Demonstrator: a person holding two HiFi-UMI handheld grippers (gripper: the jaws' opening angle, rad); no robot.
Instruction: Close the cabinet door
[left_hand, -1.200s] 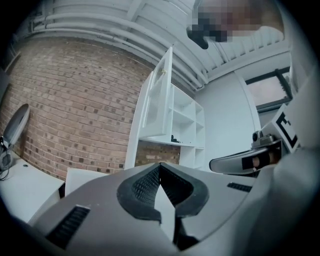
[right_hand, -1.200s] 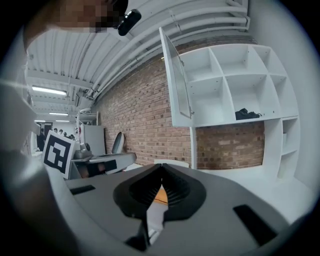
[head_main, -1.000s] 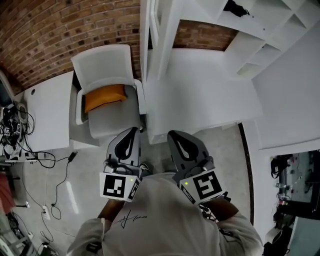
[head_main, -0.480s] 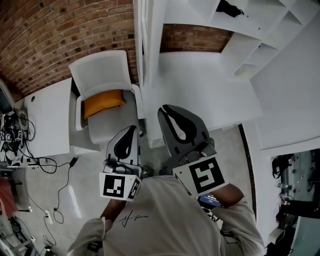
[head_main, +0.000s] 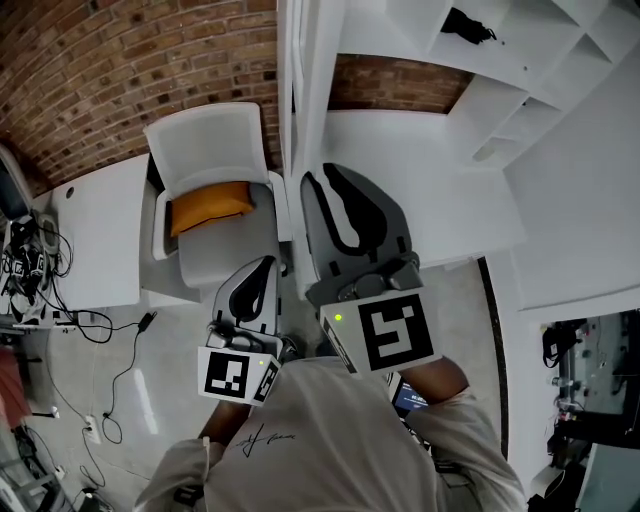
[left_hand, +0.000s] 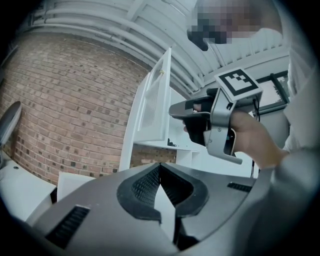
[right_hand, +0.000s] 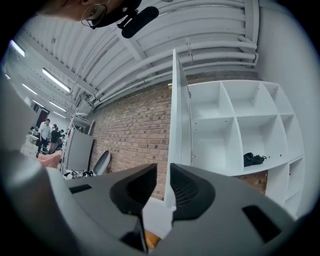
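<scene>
The white cabinet door (head_main: 298, 70) stands swung open, edge-on to me, in front of the open white shelves (head_main: 520, 60). My right gripper (head_main: 320, 178) is raised just below the door's lower edge and apart from it; its jaws stand a narrow gap apart with nothing between them. In the right gripper view the door (right_hand: 179, 115) rises straight ahead of the right gripper (right_hand: 163, 172), beside the shelves (right_hand: 235, 125). My left gripper (head_main: 265, 262) hangs lower and nearer my body, tips together and empty. The left gripper view shows the left gripper (left_hand: 160, 167), the door (left_hand: 155, 105) and the right gripper (left_hand: 172, 110).
A white chair (head_main: 205, 130) with an orange cushion (head_main: 208, 200) stands left of the door against the brick wall (head_main: 120, 60). A white desk (head_main: 95, 230) and floor cables (head_main: 100, 340) lie further left. A black item (head_main: 468, 22) sits on a shelf.
My right gripper has risen and moved forward and left, toward the door's edge. The left gripper has stayed in place.
</scene>
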